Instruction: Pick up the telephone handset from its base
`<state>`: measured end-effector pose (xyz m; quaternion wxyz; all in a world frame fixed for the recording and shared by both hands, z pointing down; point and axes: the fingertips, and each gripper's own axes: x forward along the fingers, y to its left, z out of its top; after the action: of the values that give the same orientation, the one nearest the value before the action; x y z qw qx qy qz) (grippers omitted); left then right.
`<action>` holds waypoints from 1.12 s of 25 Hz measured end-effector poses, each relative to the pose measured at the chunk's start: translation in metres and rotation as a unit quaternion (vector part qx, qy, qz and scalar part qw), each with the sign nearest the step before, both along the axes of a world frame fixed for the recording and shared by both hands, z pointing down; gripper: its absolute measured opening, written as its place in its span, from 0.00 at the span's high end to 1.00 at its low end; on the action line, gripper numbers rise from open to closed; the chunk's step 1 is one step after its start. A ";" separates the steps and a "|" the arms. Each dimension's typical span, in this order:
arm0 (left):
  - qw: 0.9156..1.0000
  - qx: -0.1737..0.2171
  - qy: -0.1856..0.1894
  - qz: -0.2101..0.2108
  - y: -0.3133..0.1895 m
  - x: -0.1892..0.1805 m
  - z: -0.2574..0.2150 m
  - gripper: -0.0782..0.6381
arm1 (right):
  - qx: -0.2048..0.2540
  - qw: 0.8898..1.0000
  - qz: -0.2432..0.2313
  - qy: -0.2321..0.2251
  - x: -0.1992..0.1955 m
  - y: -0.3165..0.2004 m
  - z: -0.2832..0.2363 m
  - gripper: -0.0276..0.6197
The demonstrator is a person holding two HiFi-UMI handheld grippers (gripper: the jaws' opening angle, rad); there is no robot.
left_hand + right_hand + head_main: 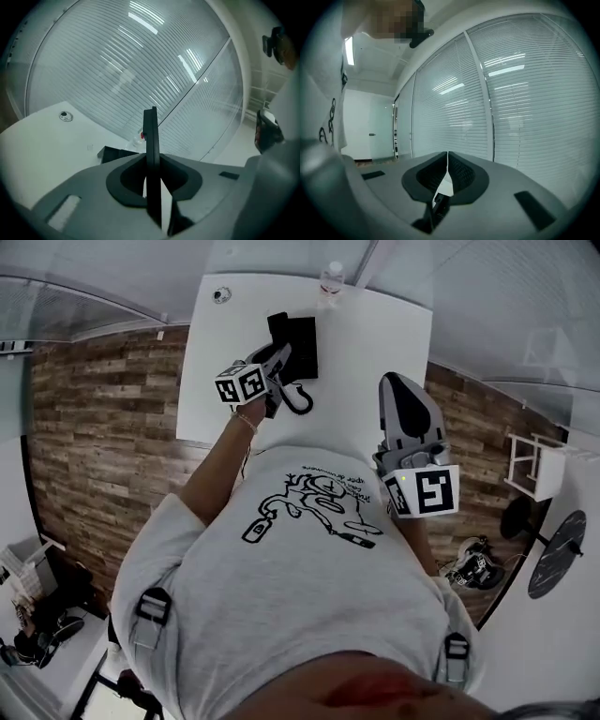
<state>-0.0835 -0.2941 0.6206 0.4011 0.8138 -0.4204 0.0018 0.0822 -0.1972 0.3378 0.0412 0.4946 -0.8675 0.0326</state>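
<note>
The black telephone handset is held above its black base on the white table, and my left gripper is shut on it. In the left gripper view the handset stands edge-on as a thin dark blade between the two jaws of the left gripper. The base lies lower and behind it. A coiled black cord hangs under the handset. My right gripper is held level over the table's near right part, shut and empty.
A clear bottle with a red cap stands at the table's far edge, also seen behind the handset as the bottle. A small round fitting sits in the far left corner of the table. Window blinds run behind the table.
</note>
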 end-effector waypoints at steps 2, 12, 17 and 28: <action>1.000 0.010 0.006 0.003 0.002 0.001 -0.013 0.79 | 0.000 1.000 0.000 0.000 0.000 0.000 0.000 0.95; 0.998 0.051 0.004 0.023 0.022 0.010 -0.069 0.79 | 0.004 1.000 -0.003 0.000 -0.001 0.004 -0.003 0.95; 0.996 0.090 0.001 0.018 0.034 0.013 -0.097 0.79 | 0.004 1.000 -0.005 -0.001 -0.003 0.004 -0.002 0.95; 0.983 0.181 -0.012 0.020 0.062 0.020 -0.150 0.79 | 0.003 1.000 -0.009 -0.002 -0.006 0.004 0.001 0.95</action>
<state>-0.0637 -0.2319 0.4702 0.2419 0.8812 -0.4023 -0.0561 0.0763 -0.1931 0.3383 0.0384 0.4869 -0.8721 0.0311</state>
